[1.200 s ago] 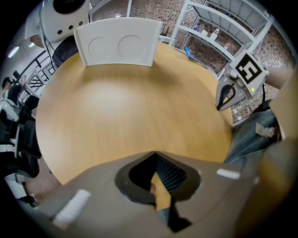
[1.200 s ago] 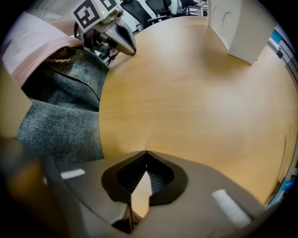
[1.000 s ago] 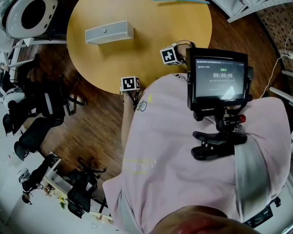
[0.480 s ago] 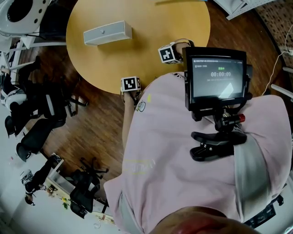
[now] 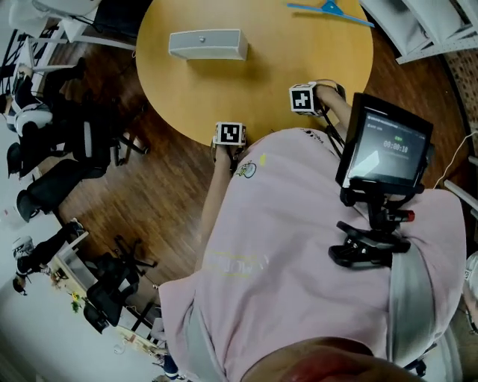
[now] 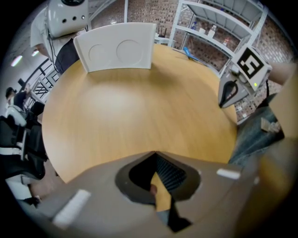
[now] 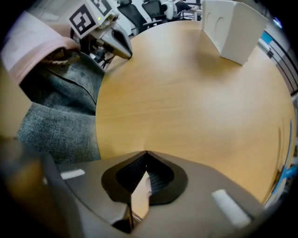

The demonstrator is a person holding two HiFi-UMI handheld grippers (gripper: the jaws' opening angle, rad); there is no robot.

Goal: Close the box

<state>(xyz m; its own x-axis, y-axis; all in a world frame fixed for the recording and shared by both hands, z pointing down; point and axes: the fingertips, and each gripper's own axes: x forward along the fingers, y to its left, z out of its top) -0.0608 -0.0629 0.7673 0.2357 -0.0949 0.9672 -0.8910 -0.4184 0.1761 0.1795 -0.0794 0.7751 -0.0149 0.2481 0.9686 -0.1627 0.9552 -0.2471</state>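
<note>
A long white box (image 5: 208, 44) stands at the far side of the round wooden table (image 5: 261, 67), a small knob on its near face. From the left gripper view the box (image 6: 118, 48) shows a face with two round marks; the right gripper view has the box (image 7: 233, 28) at the top right. I cannot tell how its lid stands. My left gripper (image 5: 228, 128) and right gripper (image 5: 305, 93) hover at the table's near edge, far from the box. Both are shut, left gripper (image 6: 155, 152) and right gripper (image 7: 146, 152) alike, with nothing between the jaws.
A blue hanger-like thing (image 5: 328, 10) lies at the table's far right. White shelving (image 5: 426, 26) stands beyond it. Office chairs (image 5: 60, 171) crowd the floor at the left. A small screen (image 5: 385, 153) is mounted on my chest.
The head view has swung, so the table, box and both grippers sit further right in the frame. Both grippers keep their place at the near edge.
</note>
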